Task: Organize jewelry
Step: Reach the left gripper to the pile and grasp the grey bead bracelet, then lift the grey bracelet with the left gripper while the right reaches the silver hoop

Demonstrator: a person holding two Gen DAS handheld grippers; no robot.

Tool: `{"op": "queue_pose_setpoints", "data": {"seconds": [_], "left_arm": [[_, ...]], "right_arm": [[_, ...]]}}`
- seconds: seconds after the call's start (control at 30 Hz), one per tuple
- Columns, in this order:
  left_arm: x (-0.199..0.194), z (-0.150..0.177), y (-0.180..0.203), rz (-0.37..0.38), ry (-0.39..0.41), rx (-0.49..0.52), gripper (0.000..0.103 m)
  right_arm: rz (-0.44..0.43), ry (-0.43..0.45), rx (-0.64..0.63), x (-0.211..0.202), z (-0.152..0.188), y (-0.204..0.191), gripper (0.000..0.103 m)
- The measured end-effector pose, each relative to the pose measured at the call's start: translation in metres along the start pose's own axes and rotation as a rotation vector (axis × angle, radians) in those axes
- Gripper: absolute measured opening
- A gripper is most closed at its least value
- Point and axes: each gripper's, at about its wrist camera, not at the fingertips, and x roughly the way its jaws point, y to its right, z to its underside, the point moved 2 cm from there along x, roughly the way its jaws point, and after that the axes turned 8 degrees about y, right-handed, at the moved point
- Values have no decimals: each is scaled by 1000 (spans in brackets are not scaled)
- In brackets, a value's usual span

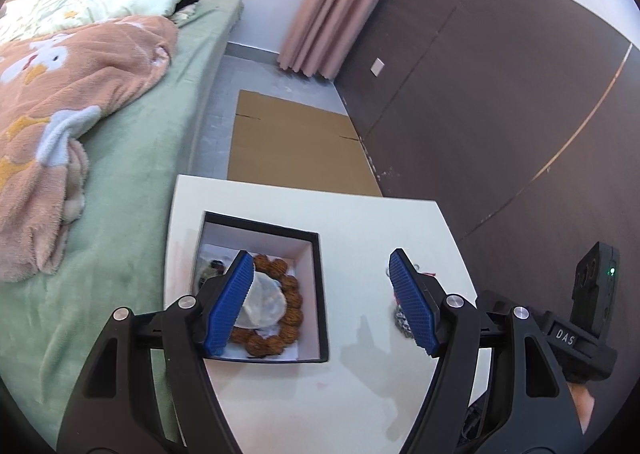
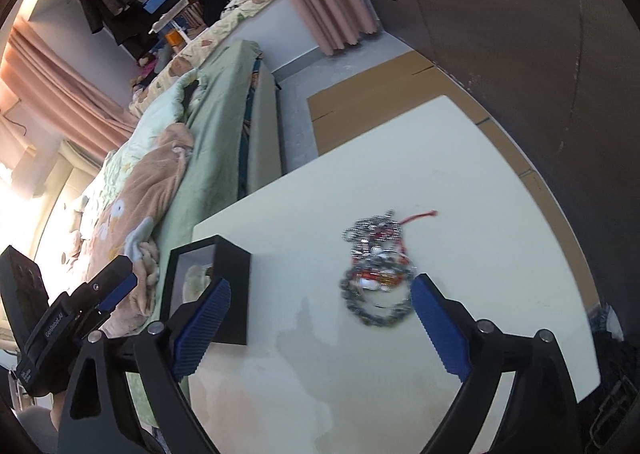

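Observation:
A black box with a white inside (image 1: 316,274) stands on the white table (image 1: 360,222). It holds a brown bead bracelet (image 1: 290,318) around a white pouch (image 1: 264,304). My left gripper (image 1: 322,302) is open and empty above the box's right side. A heap of silver chains and bead bracelets with a red cord (image 2: 376,274) lies on the table (image 2: 460,174) right of the box (image 2: 230,282). My right gripper (image 2: 320,328) is open and empty just in front of the heap. The heap is partly hidden behind my left gripper's right finger (image 1: 412,302).
A bed with a green sheet (image 1: 120,182) and a pink blanket (image 1: 60,94) runs along the table's left side. Flat cardboard (image 1: 296,146) lies on the floor beyond the table. A dark wall (image 1: 500,94) stands to the right.

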Motion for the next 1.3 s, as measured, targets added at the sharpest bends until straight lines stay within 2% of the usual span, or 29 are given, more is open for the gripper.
{"op": "queue_pose_setpoints", "data": {"seconds": [0.27, 0.4, 0.47, 0.63, 0.73, 1.13, 1.2, 1.23, 1.3], "left_arm": [[25, 22, 38, 42, -59, 81, 69], [44, 38, 59, 68, -114, 127, 56], [53, 44, 68, 73, -139, 143, 46], [73, 55, 89, 92, -185, 187, 34], [91, 63, 92, 100, -233, 182, 29], [136, 87, 100, 104, -332, 199, 26], [138, 89, 100, 112, -347, 189, 19], [139, 88, 100, 122, -353, 179, 13], [136, 88, 99, 131, -354, 170, 12]], "right_arm": [[45, -30, 17, -3, -3, 29, 90], [59, -68, 62, 9, -4, 48, 87], [58, -77, 85, 12, -5, 54, 83], [73, -62, 92, 14, -12, 60, 81], [79, -62, 109, 16, -17, 67, 81], [62, -62, 108, 19, -30, 68, 81], [62, -64, 99, 20, -29, 65, 81], [63, -67, 97, 21, -28, 64, 81], [66, -80, 90, 24, -25, 64, 80]]}}
